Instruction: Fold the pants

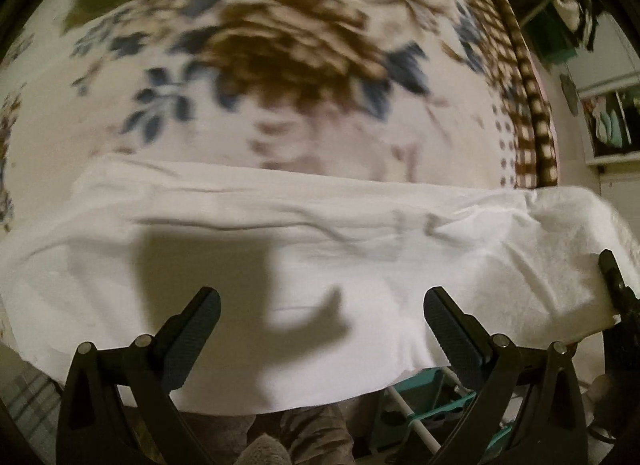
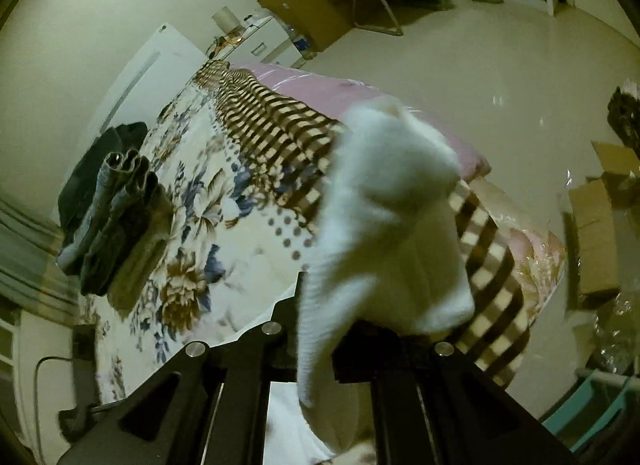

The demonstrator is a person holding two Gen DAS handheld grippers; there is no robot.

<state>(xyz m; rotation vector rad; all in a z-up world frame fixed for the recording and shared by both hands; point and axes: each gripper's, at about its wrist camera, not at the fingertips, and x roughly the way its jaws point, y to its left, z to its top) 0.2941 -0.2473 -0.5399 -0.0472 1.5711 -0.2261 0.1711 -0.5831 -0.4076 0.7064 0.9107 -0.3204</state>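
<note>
Left gripper (image 1: 322, 313) — fingers spread, holding nothing — hangs over white fabric pants (image 1: 304, 249) on the floral bedspread (image 1: 248, 77). Right gripper (image 2: 320, 329) — fingers clamped on pants.

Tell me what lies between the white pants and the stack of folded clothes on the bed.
Only bare floral bedspread separates the white pants from the folded clothes, in the right wrist view.

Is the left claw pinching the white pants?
No, the left claw hangs wide open above the white pants, with cloth showing between its fingers.
</note>
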